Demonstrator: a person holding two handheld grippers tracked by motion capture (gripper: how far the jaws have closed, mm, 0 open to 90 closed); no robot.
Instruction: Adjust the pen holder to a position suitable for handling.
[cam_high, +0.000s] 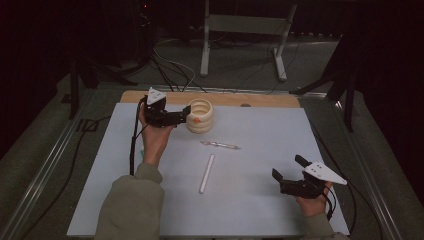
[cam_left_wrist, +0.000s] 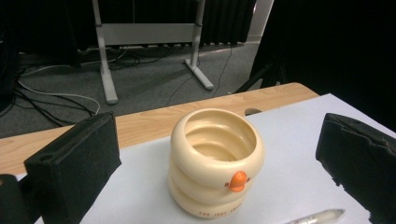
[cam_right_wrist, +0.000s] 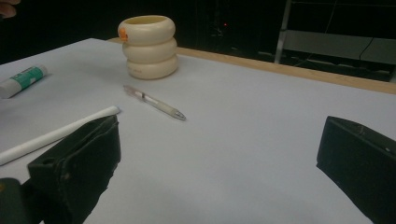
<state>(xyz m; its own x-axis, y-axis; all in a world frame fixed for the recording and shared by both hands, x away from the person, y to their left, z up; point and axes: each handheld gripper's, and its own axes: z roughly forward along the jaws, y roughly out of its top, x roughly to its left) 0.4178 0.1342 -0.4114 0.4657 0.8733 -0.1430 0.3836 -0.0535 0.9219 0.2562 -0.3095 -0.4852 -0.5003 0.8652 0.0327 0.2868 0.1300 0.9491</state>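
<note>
Cream ribbed cup (cam_left_wrist: 215, 163), three stacked rings, orange beak

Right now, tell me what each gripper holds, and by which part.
Nothing. The left gripper is open beside the cream cup, not clamped on it. The right gripper is open over bare table.

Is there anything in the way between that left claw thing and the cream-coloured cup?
Nothing visible. The left gripper sits right beside the cup, its jaws open wide. In the left gripper view the cup stands between the jaws over bare sheet. The pen lies nearer the person, off that line.
</note>
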